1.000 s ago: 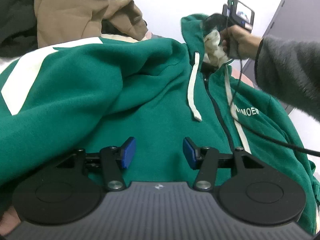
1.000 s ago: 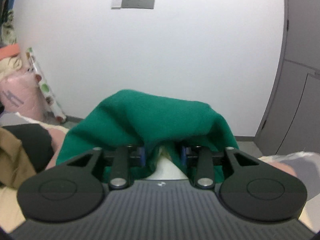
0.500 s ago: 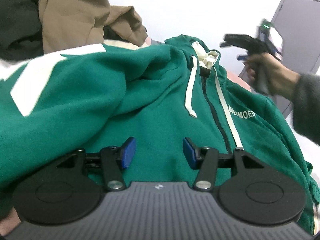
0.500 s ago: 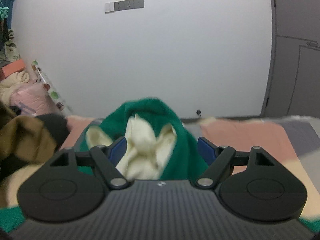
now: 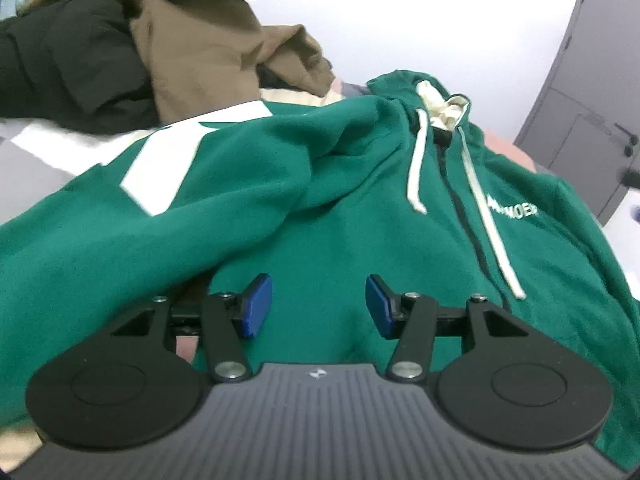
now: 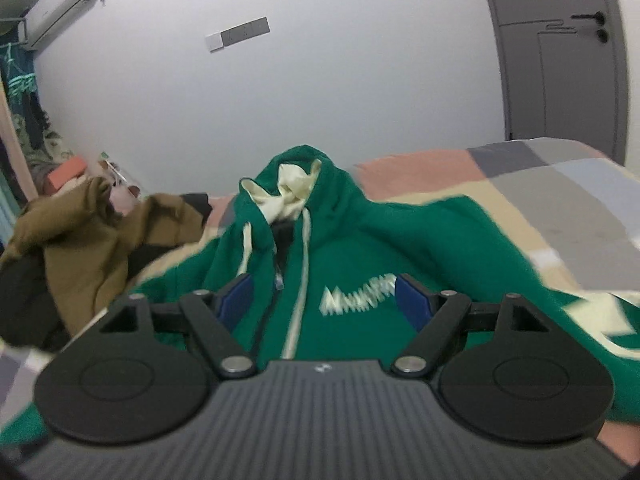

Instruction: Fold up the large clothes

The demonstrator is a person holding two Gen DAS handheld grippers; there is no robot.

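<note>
A green zip hoodie (image 5: 340,208) with cream drawstrings, a cream-lined hood and white chest lettering lies front-up on the bed. Its left sleeve with a white stripe (image 5: 168,160) is folded across the body. My left gripper (image 5: 318,304) is open and empty just above the hoodie's lower front. In the right wrist view the hoodie (image 6: 344,256) lies ahead with its hood (image 6: 296,188) at the far end. My right gripper (image 6: 324,300) is open and empty over the chest lettering.
A brown garment (image 5: 208,40) and a black garment (image 5: 68,60) are piled at the far left of the bed, also in the right wrist view (image 6: 92,240). The patchwork bedcover (image 6: 540,184) shows at right. A grey door (image 6: 560,52) stands behind.
My right gripper opened and let go of the hood, then pulled back toward the chest. The hood dropped flat onto the bed. My left gripper stayed open over the lower front.
</note>
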